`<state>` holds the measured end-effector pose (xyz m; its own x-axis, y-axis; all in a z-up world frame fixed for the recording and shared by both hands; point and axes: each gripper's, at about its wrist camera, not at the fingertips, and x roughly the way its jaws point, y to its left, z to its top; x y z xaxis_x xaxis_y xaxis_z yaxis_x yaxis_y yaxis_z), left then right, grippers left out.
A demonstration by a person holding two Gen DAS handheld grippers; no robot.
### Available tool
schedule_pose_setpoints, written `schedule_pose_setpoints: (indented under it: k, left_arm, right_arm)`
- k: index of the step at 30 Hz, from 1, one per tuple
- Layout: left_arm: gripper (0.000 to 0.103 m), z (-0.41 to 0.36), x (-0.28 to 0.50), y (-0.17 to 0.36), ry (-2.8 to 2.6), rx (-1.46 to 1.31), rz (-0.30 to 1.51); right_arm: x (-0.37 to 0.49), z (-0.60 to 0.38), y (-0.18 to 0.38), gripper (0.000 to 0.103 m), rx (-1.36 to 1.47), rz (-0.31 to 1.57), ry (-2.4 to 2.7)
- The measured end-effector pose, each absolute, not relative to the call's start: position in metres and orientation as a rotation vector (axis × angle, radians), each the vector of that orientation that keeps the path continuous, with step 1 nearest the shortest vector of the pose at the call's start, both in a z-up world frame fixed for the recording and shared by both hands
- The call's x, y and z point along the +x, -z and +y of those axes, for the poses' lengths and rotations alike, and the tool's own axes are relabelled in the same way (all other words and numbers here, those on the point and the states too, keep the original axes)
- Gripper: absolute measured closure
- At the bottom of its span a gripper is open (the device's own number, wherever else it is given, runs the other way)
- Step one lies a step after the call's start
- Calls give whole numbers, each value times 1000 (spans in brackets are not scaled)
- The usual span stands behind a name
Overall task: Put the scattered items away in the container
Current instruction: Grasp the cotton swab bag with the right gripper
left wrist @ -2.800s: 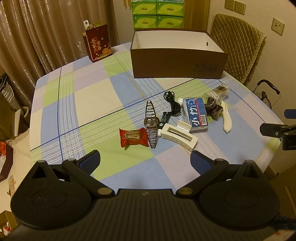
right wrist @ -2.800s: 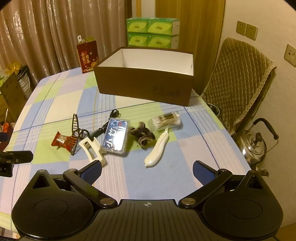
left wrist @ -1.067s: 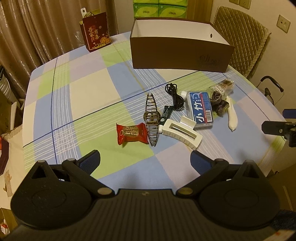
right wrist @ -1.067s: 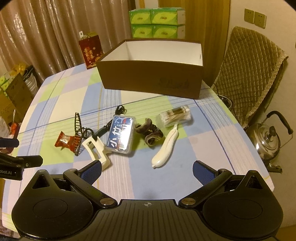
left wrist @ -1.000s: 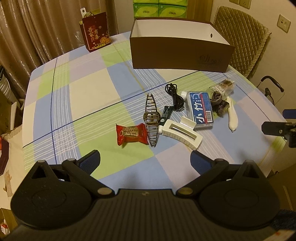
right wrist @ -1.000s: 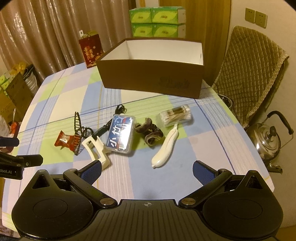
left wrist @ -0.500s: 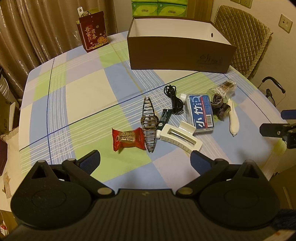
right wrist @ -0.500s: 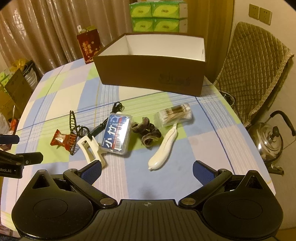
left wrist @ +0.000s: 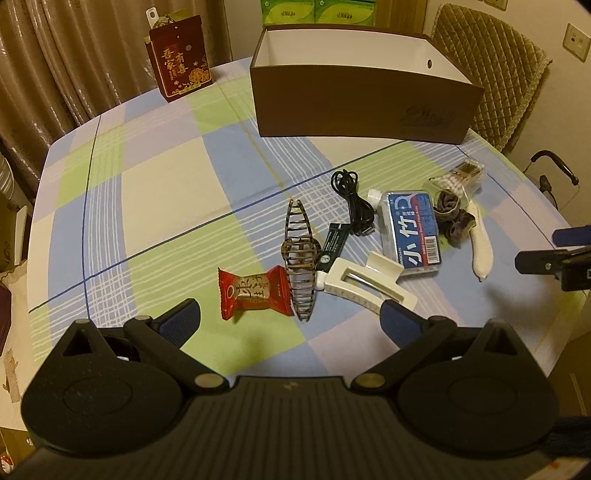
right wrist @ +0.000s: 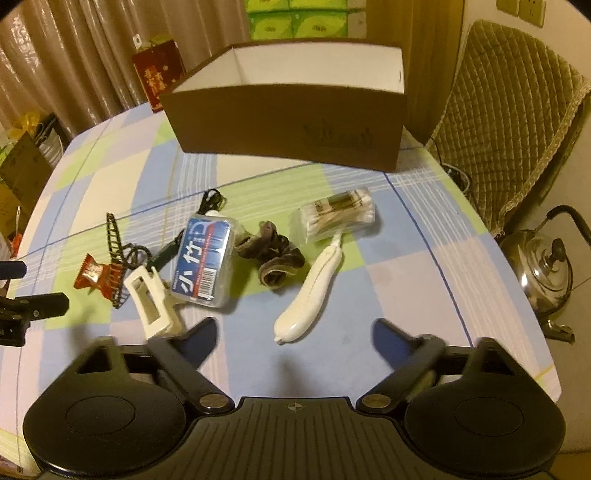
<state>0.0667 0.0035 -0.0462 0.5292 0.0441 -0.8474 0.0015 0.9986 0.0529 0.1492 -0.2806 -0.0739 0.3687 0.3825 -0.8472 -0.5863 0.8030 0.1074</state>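
Brown box [right wrist: 288, 122] (open-topped) behind clutter — kettle [right wrist: 546, 273] off-table beside chair [right wrist: 509, 122].

right claw [right wrist: 293, 334] fingers motion-blurred, tissue packs [right wrist: 297, 18] cropped at top edge

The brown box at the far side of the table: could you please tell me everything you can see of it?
The brown box is a rectangular, open-topped carton that looks like cardboard, brown outside and plain white inside. A faint printed emblem marks its near wall towards one end, and a small round hole pierces one short wall near the rim. It stands upright on the checked tablecloth, apart from the scattered items in front of it. What shows of its inside is bare; the floor is hidden. Neither gripper touches it.
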Motion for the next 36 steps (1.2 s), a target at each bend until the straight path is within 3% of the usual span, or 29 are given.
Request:
schedule_pose_setpoints:
  k: [2,5,16,24,36]
  left_arm:
    - [1,4,70,49,-30,45,1017]
    - [1,6,75,52,-35,42,1026]
    - [1,8,100,55,-50,36,1024]
    - [1,8,115,59,-67,26,1035]
    - [1,8,125,65,-137,-15,1072]
  right_arm:
    - [155,-279,82,38,-236,1019,-625]
    - [167,-279,94,44,-236,1045,-603]
    - [218,-291,83,44,-121,984,-633]
    - [258,-283,73,44,-520,762,-917]
    - [289,-243,114,44,-929,709,-1310]
